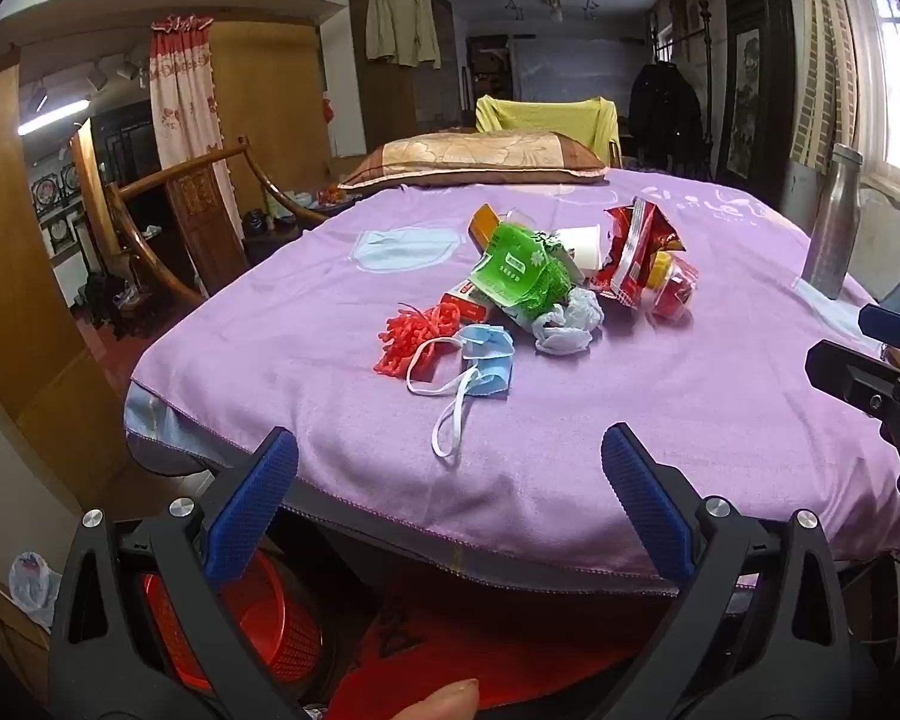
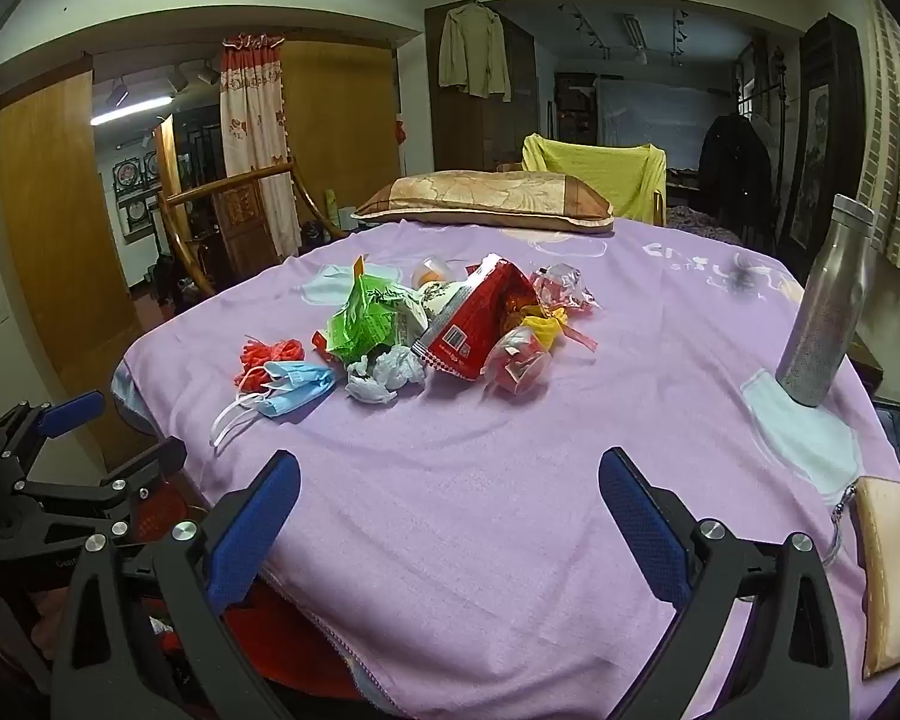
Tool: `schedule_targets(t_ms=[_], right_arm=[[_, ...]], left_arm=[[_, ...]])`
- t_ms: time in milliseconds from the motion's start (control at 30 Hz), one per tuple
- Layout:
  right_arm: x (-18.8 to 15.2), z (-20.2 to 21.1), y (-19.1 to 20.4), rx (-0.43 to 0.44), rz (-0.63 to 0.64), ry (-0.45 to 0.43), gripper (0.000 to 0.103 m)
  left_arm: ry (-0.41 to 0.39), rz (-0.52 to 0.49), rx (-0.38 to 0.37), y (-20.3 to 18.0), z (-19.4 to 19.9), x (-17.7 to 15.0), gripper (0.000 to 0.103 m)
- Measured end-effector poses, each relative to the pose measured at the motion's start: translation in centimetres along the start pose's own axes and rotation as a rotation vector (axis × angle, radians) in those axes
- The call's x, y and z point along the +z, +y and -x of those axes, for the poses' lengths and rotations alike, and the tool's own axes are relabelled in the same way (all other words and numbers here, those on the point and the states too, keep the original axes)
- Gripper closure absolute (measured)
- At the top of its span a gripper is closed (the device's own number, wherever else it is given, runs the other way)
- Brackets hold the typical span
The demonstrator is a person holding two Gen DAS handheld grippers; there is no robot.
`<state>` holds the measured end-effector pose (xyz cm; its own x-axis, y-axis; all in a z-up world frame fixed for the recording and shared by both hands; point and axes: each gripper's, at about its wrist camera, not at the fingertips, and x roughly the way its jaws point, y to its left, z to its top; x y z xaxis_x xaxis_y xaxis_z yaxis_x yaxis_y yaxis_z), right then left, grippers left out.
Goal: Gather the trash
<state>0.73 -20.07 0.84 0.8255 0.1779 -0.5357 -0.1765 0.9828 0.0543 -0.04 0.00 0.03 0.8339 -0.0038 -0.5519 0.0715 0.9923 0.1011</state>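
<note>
A heap of trash lies mid-bed on the purple sheet (image 1: pixel 660 420): a blue face mask (image 1: pixel 486 357) (image 2: pixel 297 390), red netting (image 1: pixel 411 336) (image 2: pixel 270 354), a green wrapper (image 1: pixel 519 270) (image 2: pixel 360 318), crumpled white tissue (image 1: pixel 564 324) (image 2: pixel 384 378), a red snack bag (image 1: pixel 636 246) (image 2: pixel 480 318), a clear cup with red inside (image 1: pixel 675 294) (image 2: pixel 519 363) and a white cup (image 1: pixel 582 243). My left gripper (image 1: pixel 450 468) is open and empty at the bed's near edge. My right gripper (image 2: pixel 450 480) is open and empty over the sheet, short of the heap.
A red basket (image 1: pixel 270 624) stands on the floor under the bed's near edge. A steel bottle (image 2: pixel 828 306) stands at the right on the bed. A pillow (image 2: pixel 486 198) lies at the far end. A tan flat object (image 2: pixel 888 570) lies at the right edge.
</note>
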Motion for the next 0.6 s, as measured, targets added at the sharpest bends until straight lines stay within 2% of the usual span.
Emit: schedule_targets(t_ms=[433,600], right_arm=[[0.00,0.20,0.09,0.003,-0.002,-0.005,0.006],[0.09,0.03,0.01,0.001,0.000,-0.004,0.006]], left_arm=[[0.003,-0.008,-0.004,-0.24,0.32,0.29,0.006],[0.011,0.025,-0.037,0.17,-0.10,-0.07,0.006]])
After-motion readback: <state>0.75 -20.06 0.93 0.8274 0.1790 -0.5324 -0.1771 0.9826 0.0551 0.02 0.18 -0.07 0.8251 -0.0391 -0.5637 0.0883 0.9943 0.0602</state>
